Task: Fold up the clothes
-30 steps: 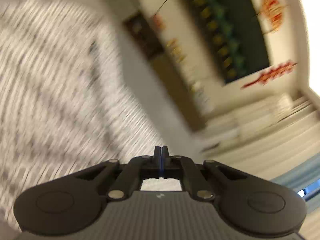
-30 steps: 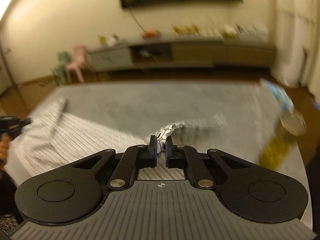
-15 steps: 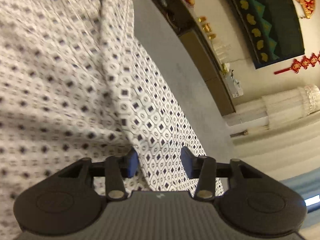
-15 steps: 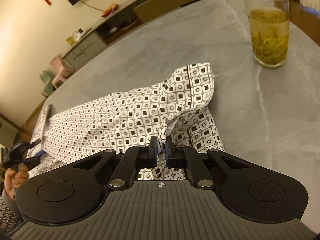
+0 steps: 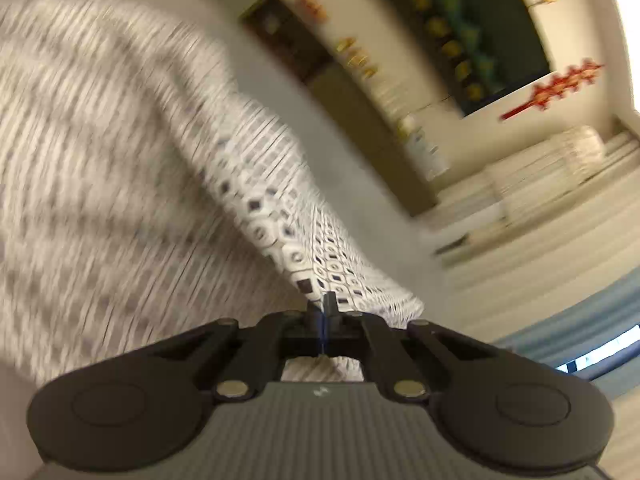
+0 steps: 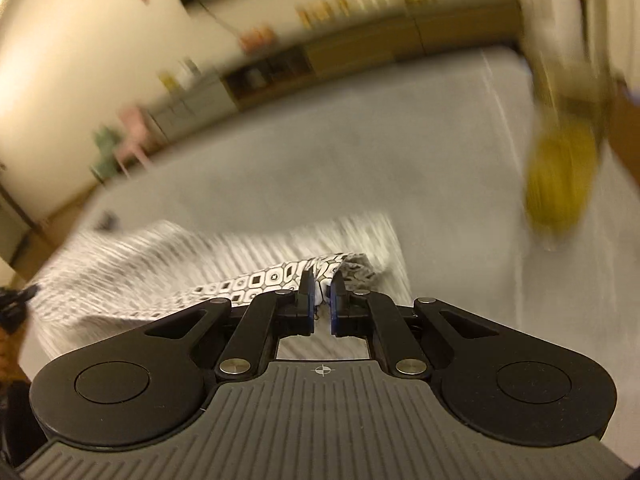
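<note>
On grey table [image 6: 360,160], grippers pinch patterned shirt [image 6: 256,280].

We see a thin woven cloth shirt [image 6: 256,280], white with small dark printed squares, matt and softly creased between the jaws. Each gripper [image 6: 320,296] is matt black plastic with ribbed housing and shiny metal pins. Beyond the jaws, the bench [image 6: 320,152] looks smooth, grey and stone-like.
</note>
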The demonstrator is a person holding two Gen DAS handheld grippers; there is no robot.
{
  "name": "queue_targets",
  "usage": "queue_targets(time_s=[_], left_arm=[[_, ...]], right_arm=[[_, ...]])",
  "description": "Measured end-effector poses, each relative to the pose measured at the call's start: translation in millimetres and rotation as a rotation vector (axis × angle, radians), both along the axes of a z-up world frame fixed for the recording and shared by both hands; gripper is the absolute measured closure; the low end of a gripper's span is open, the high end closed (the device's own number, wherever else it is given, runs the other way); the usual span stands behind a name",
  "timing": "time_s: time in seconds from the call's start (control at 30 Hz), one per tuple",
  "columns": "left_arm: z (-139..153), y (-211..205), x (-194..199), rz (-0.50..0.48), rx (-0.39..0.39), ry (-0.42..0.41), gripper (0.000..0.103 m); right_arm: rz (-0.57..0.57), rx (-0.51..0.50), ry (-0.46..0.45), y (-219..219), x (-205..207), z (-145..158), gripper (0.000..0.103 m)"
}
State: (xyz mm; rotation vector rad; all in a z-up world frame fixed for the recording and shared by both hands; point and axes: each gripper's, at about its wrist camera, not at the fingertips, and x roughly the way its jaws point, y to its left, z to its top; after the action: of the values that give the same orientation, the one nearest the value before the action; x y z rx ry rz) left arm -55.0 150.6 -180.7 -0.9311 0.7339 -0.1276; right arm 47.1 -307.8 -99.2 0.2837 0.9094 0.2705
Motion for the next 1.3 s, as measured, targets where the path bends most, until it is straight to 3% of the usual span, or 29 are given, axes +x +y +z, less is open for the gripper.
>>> queue_targets(time_s=[0.1, 0.17, 0.3, 0.33, 0.43, 0.53, 0.63, 0.83, 0.93, 1.0, 1.03, 1.07, 1.1, 1.17, 1.23, 1.3], left_arm=[[-10, -5, 3, 0.018, 0.022, 0.034, 0.103], [1, -6, 12, 0.03, 0.028, 0.009, 0.103], [37, -12, 6, 0.017, 0.118, -0.079, 0.103], [37, -13, -1, 0.014, 0.135, -0.062, 0.103], [6, -12, -10, 0.014, 0.125, 0.058, 0.103], [-17, -14, -14, 0.032, 0.138, 0.11, 0.103], [-29, -14, -12, 0.045, 0.153, 0.123, 0.102], [-36, -14, 24, 0.044, 0.111, 0.086, 0.099], [-35, -16, 21, -0.003, 0.112, 0.099, 0.1], [-33, -12, 13, -0.019, 0.089, 0.1, 0.095], [-31, -6, 5, -0.018, 0.066, 0.095, 0.093], [-23, 1, -2, -0.002, 0.034, 0.063, 0.09], [-10, 10, -6, 0.019, -0.006, 0.007, 0.086], [12, 38, -21, 0.081, -0.069, -0.093, 0.082], [28, 68, -26, 0.166, -0.066, -0.144, 0.079], [28, 102, -13, 0.264, -0.053, -0.123, 0.079]], right_arm=[[-0.03, 0.003, 0.063, -8, 3, -24, 0.103], [-0.031, 0.001, 0.066, -9, 6, -27, 0.103], [0.003, -0.014, -0.073, -3, 5, 16, 0.103], [0.006, -0.025, -0.081, -4, 1, 21, 0.103], [0.045, -0.055, 0.043, -5, 0, -1, 0.103], [0.06, -0.074, 0.145, -3, -2, -36, 0.103], [0.053, -0.076, 0.131, -2, -5, -38, 0.103], [0.003, -0.229, 0.083, 7, 14, -34, 0.103], [-0.001, -0.281, 0.095, 7, 14, -31, 0.103], [0.003, -0.312, 0.11, 6, 13, -28, 0.099], [0.0, -0.33, 0.121, 6, 11, -25, 0.088], [-0.013, -0.359, 0.129, 5, 8, -21, 0.07], [-0.035, -0.396, 0.118, 8, 4, -14, 0.066], [-0.089, -0.463, 0.012, 20, -6, 19, 0.064], [-0.096, -0.457, -0.112, 44, -16, 54, 0.06], [-0.031, -0.414, -0.185, 79, -19, 76, 0.057]])
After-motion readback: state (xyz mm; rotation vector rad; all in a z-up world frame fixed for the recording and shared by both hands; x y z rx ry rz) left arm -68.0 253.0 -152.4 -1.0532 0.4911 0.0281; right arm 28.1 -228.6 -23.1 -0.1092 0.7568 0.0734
